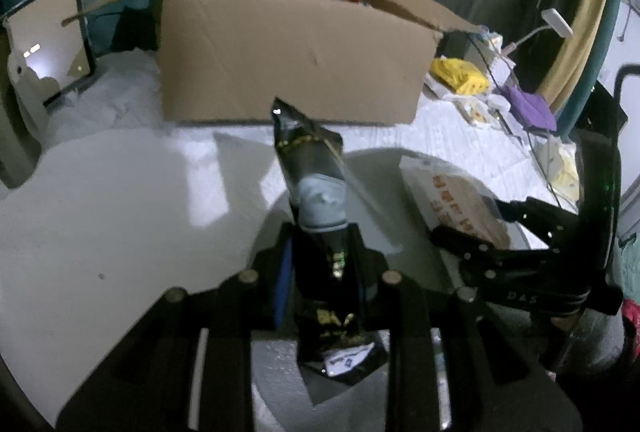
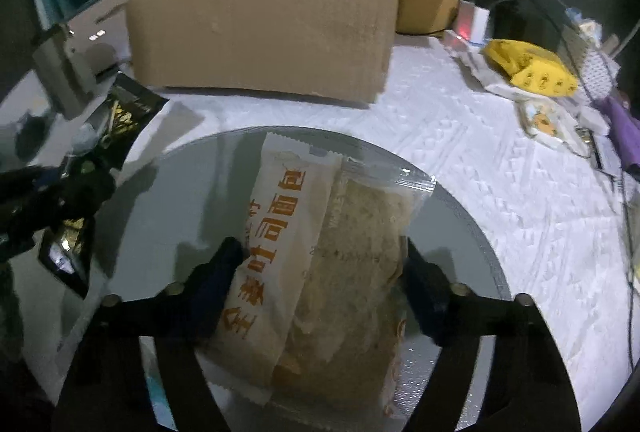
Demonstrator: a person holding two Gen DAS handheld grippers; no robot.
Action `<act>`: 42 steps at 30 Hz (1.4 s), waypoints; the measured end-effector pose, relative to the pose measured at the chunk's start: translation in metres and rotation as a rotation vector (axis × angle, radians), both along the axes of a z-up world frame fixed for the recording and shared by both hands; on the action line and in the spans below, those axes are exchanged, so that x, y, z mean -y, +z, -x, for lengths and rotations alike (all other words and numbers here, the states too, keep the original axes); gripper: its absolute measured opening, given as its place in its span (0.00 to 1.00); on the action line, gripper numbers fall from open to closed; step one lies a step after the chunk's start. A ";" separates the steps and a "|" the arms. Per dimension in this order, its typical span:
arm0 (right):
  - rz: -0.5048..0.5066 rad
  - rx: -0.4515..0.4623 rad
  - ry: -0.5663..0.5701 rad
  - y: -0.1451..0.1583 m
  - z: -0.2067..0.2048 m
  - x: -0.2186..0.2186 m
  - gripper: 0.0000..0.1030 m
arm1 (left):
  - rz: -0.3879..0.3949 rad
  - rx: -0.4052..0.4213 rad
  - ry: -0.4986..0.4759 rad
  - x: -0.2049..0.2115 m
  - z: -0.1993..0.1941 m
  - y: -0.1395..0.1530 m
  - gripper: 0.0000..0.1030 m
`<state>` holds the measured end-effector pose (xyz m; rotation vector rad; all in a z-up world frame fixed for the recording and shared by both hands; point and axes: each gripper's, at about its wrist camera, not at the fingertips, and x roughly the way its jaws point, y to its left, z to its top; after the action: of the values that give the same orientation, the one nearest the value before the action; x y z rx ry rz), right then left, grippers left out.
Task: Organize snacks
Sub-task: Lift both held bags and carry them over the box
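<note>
While clamped, left tool [image 1: 320, 272]: closed on black snack packet [image 1: 310, 159], held up before cardboard box [image 1: 288, 51].
Right tool [image 2: 320, 264]: fingers apart either side of bread packet [image 2: 320, 232]; whether they touch it I cannot tell.
Bread packet: lying on round glass counter [image 2: 460, 224].
Box: flaps open, behind counter.

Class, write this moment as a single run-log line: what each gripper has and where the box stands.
left gripper: shut on black snack pouch | right gripper: fingers astride bread packet, on round tray | cardboard box: open, behind tray
</note>
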<state>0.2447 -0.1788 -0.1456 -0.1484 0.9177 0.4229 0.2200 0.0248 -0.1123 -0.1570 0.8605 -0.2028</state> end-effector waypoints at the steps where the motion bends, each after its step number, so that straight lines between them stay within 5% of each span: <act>1: -0.002 0.002 0.007 0.002 0.000 0.000 0.71 | 0.000 0.007 0.003 -0.002 -0.001 0.002 0.25; 24: -0.160 0.179 0.168 0.117 -0.039 -0.036 0.68 | -0.062 0.207 0.048 -0.040 -0.048 0.083 0.25; 42: -0.181 0.240 0.229 0.148 -0.114 -0.086 0.68 | -0.105 0.255 0.063 -0.061 -0.124 0.101 0.25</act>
<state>0.3590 -0.0931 0.0022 -0.1352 0.6247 0.6826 0.3440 0.0856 -0.0117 -0.0582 0.6100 -0.1152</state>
